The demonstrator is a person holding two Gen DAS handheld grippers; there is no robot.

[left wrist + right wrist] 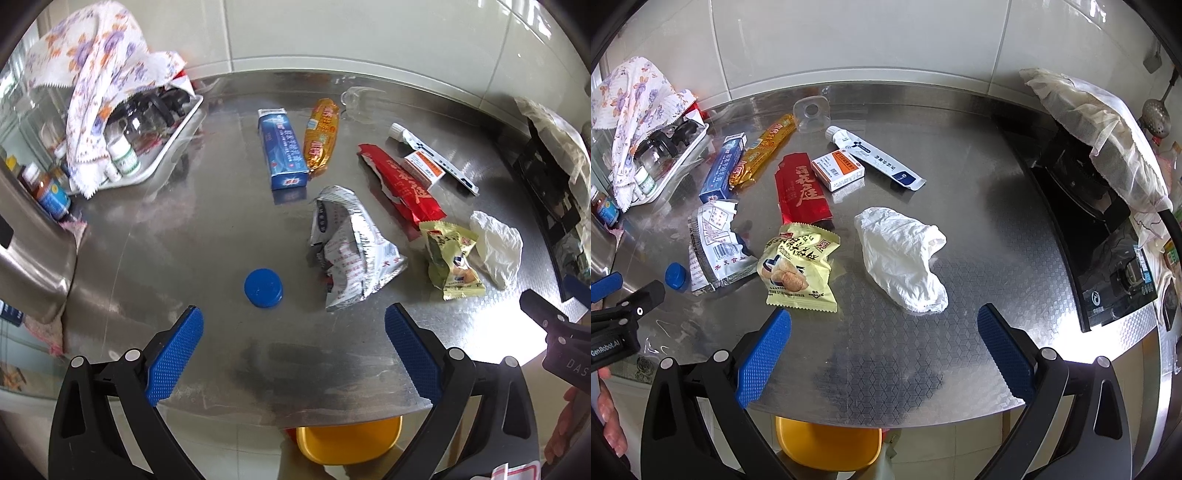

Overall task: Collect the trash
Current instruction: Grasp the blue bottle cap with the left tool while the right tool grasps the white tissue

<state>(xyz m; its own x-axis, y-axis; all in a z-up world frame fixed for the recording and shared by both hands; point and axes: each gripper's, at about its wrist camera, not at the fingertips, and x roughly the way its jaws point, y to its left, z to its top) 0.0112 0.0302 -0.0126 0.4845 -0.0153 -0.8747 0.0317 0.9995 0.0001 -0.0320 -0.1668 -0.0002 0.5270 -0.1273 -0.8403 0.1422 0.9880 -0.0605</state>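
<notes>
Steel counter [960, 229] edge beneath spread fingers [762, 358].

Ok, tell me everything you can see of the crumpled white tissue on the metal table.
The white tissue is a crumpled wad of thin, wrinkled paper, lying loose on the embossed steel table. It sits right of the yellow snack packet, apart from it, and nothing grips it. The open right claw is just short of it. The left wrist view shows it near the table's right side.
</notes>
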